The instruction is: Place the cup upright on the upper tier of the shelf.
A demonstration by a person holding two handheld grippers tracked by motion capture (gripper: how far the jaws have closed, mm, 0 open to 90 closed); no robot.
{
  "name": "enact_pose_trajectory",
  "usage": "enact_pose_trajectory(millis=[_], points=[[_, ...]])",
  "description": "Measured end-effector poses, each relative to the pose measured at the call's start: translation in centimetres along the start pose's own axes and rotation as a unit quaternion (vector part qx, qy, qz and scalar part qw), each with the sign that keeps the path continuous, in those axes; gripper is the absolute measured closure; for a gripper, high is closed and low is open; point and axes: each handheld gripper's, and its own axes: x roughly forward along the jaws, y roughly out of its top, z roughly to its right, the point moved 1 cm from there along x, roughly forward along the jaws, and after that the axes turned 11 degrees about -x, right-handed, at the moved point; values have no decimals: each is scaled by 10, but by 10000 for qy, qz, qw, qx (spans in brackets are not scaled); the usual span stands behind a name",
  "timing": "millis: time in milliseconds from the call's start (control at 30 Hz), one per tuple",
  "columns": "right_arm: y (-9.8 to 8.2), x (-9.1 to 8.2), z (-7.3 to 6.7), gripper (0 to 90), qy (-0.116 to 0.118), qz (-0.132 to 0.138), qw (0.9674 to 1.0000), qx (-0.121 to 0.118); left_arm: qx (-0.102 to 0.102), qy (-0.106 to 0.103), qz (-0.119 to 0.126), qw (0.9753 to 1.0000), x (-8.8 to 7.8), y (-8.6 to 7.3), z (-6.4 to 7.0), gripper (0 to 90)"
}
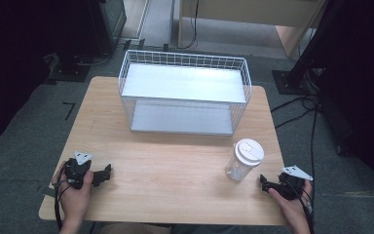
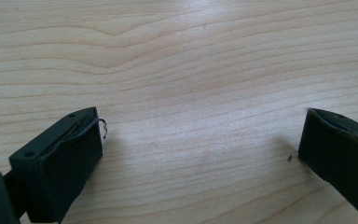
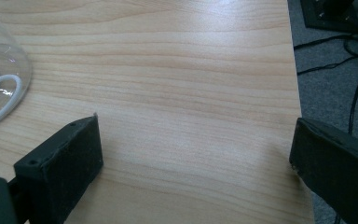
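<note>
Jar: a clear plastic jar [image 1: 242,165] with a white lid is standing upright on the tabletop [image 1: 175,170], near its right edge.
Right tool: the right tool [image 1: 264,184] is resting just beside the jar, jaws gaping apart, gripping nothing.
Left tool: the left tool [image 1: 108,171] is lying well apart, jaws spread wide over bare wood.
Basket: a white wire basket [image 1: 185,61] is sitting at the far edge.

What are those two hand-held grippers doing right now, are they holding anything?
Left hand-held gripper: open, holding nothing, over bare table.
Right hand-held gripper: open, holding nothing; the clear jar stands beside it, untouched.
</note>
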Motion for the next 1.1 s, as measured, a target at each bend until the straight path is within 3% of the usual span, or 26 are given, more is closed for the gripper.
enact_pose_trajectory(millis=[200, 367, 467, 833, 1100], points=[[0, -1, -2, 64, 137, 66, 9999, -68, -1, -1, 1, 10000, 0, 0, 0, 0], [1, -1, -4, 46, 37, 21, 10000, -33, -2, -1, 1, 10000, 0, 0, 0, 0], [2, -2, -6, 40, 127, 29, 9999, -6, 1, 2, -1, 10000, 0, 0, 0, 0], [20, -17, -19, 35, 339, 462, 9983, -110, -1, 1, 0, 10000, 0, 0, 0, 0], [26, -22, -27, 35, 462, 607, 9968, -222, -1, -1, 0, 10000, 0, 0, 0, 0]])
